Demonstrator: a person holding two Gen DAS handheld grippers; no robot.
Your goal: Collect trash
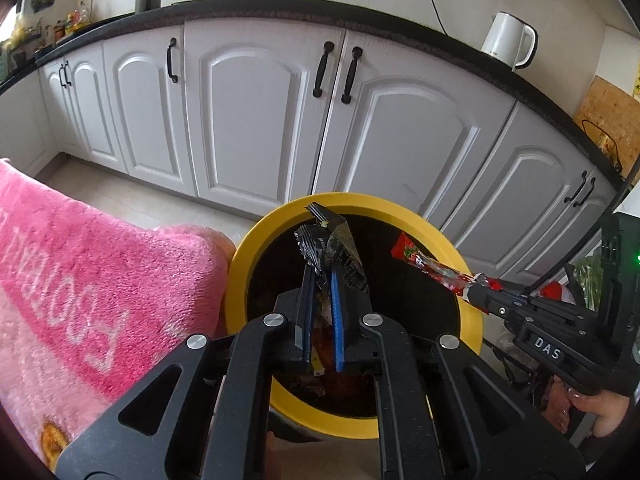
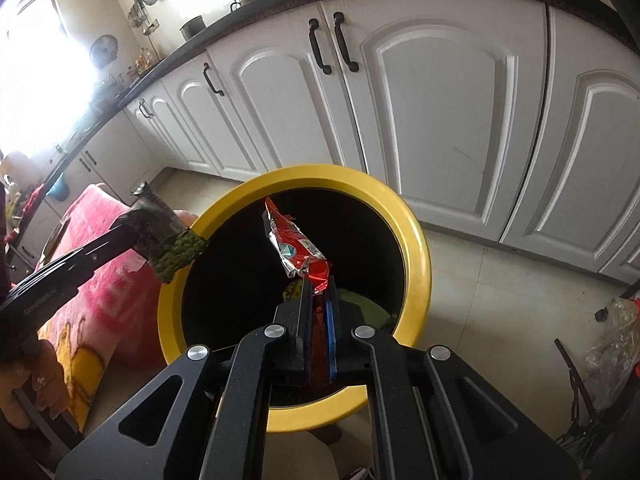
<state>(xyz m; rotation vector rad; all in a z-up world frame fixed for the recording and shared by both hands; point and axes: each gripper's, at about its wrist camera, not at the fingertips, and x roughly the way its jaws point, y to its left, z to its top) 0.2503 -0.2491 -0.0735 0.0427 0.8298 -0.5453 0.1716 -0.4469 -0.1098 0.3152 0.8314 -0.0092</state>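
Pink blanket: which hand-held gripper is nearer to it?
Left. The left hand-held gripper, shut on a dark wrapper, is at the rim of the yellow bin beside the pink blanket; the right hand-held gripper, shut on a red wrapper, is over the bin's opposite side.

Pale tiled floor (image 2: pixel 480 264) carries yellow-rimmed round trash bin (image 2: pixel 420 240), standing near white base cabinets (image 2: pixel 440 100). Bin interior dark; scraps at bottom (kind unclear). Pink fleece blanket (image 1: pixel 80 280) with white lettering beside bin on left, touching rim; what lies under it hidden. Clear plastic bag (image 2: pixel 612 344) with contents on floor at right, apart from bin.
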